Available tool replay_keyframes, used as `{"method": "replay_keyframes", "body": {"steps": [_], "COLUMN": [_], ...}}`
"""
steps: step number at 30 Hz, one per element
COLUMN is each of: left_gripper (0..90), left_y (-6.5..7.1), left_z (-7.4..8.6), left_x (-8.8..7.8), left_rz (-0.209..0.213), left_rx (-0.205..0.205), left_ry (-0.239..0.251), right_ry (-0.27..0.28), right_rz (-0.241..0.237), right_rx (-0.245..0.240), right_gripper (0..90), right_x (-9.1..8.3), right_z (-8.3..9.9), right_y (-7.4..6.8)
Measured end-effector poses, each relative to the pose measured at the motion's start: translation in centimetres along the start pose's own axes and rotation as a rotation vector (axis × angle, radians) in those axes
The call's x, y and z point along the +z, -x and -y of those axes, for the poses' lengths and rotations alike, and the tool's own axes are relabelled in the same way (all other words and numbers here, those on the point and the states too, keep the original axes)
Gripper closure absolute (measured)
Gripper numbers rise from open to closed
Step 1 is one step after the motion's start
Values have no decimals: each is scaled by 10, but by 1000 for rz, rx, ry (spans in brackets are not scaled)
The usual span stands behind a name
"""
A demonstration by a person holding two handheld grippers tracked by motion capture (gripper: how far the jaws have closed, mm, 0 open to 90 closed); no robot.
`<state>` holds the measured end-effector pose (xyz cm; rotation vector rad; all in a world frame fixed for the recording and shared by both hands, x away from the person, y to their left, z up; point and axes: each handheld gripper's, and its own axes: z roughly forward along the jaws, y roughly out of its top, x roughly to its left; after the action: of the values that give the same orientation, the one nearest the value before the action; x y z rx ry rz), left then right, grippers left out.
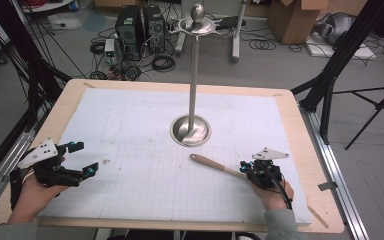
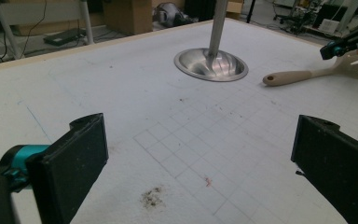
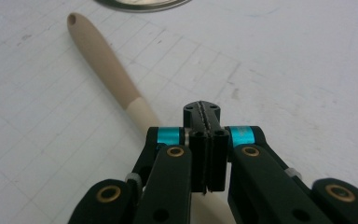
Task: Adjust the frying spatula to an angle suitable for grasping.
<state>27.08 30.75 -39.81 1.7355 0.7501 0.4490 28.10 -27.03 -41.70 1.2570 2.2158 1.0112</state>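
Note:
A wooden spatula [image 1: 214, 164] lies on the white gridded sheet [image 1: 130, 130], its handle end pointing toward the steel stand's round base [image 1: 190, 131]. My right gripper [image 1: 244, 167] sits low over the spatula's blade end. In the right gripper view its jaws [image 3: 202, 109] are pressed together, with the spatula handle [image 3: 106, 65] running out from beneath them. My left gripper [image 1: 86, 158] rests at the sheet's left side, wide open. In the left gripper view only bare sheet lies between its pads [image 2: 74, 158], and the spatula [image 2: 298, 75] and the right gripper [image 2: 340, 46] show far off.
The stand's thin pole [image 1: 194, 75] rises from the base [image 2: 211, 65] to a dish with a ball on top [image 1: 197, 22]. The wooden table edge [image 1: 180, 84] frames the sheet. Cables, computer towers [image 1: 140, 27] and tripod legs stand on the floor beyond.

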Motion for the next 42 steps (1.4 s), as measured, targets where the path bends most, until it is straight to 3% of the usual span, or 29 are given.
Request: {"method": "replay_keyframes", "body": {"steps": [4,11,14,28,33,37,39,42], "left_gripper": [41,41,41,41,41,41,41,41], "left_y": [1,0,0,0,0,0,0,1], "left_z": [0,1,1,2,2,2,2,3], "left_x": [0,0,0,1,2,2,2,1], "left_rz": [1,-1,0,3,3,4,2,-1], "left_rx": [2,-2,-1,-3,-6,-1,-1,-3], "left_ry": [-4,-9,-9,-10,-12,-16,-17,-19], "right_ry": [-28,-130,-135,-131,-128,-58,-15,-12], "right_rz": [-3,9,16,7,5,-25,-67,-95], "right_rx": [10,-46,-38,4,-2,-2,-16,-72], "right_gripper": [900,900,900,900,900,900,900,900], "right_x": [-1,8,7,-2,-4,-4,-4,4], "right_z": [3,6,6,11,12,6,0,-8], "right_y": [6,3,1,-2,-3,-5,-10,-21]}}
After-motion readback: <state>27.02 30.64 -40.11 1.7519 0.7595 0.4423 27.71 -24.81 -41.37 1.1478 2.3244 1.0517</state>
